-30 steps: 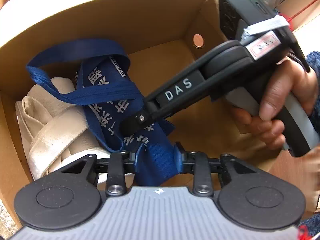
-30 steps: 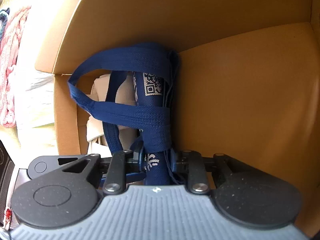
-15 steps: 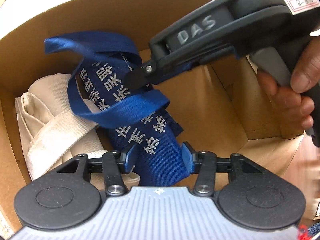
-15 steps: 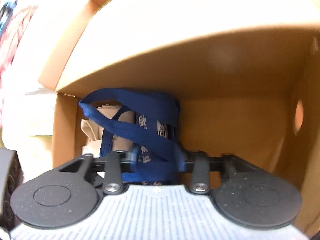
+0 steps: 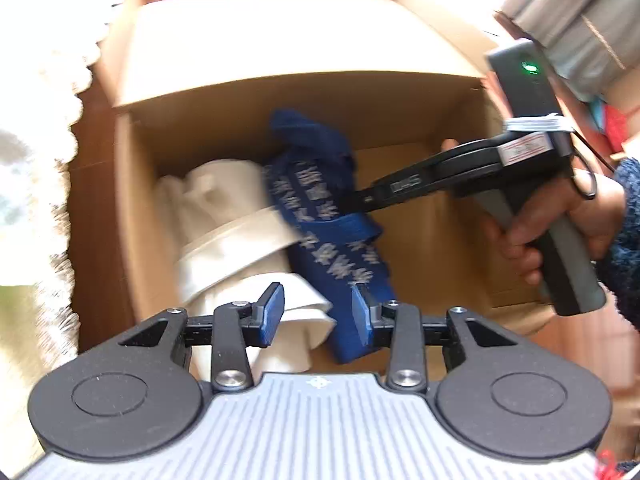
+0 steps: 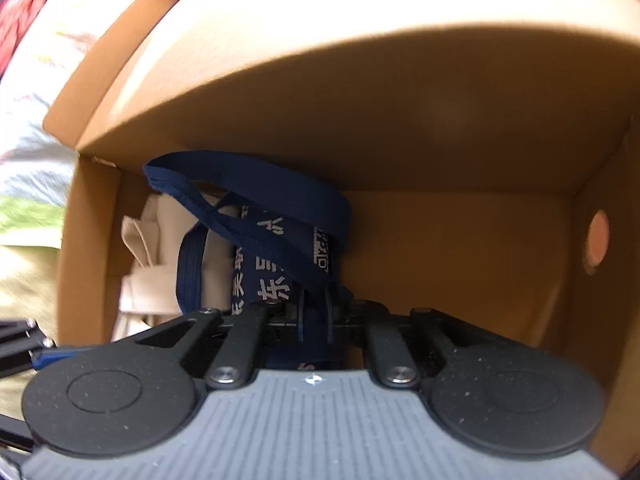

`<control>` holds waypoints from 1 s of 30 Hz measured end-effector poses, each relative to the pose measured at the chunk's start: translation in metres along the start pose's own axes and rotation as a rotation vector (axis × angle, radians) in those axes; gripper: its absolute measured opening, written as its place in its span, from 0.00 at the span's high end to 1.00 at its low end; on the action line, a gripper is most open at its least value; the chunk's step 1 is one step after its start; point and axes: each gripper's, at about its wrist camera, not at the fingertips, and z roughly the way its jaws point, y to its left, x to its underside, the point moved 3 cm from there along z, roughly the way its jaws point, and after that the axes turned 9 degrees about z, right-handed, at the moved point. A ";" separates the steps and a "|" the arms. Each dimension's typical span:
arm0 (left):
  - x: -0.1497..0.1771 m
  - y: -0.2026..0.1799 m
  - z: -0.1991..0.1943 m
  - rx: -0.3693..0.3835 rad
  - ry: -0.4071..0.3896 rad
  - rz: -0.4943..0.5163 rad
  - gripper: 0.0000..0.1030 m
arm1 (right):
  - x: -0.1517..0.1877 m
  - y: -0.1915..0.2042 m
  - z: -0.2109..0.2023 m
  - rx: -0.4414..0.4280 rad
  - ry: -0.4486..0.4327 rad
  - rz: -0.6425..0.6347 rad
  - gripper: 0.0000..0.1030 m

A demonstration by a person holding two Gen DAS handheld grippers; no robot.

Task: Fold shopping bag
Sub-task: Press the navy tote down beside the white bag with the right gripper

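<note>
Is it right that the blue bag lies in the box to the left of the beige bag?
No: the blue bag lies in the box to the right of the beige bag, not the left. The left wrist view shows it.

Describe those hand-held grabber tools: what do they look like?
Each has a ribbed grey body, black round discs and black linkages. The left gripper has blue fingers. The right gripper shows a grey pistol handle, white "DAS" lettering, a green light, a label. The sleeve is dark blue knit.
</note>
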 end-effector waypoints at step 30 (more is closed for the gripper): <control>-0.001 -0.006 0.074 -0.111 0.038 0.060 0.56 | 0.027 0.045 -0.010 -0.009 -0.137 0.388 0.90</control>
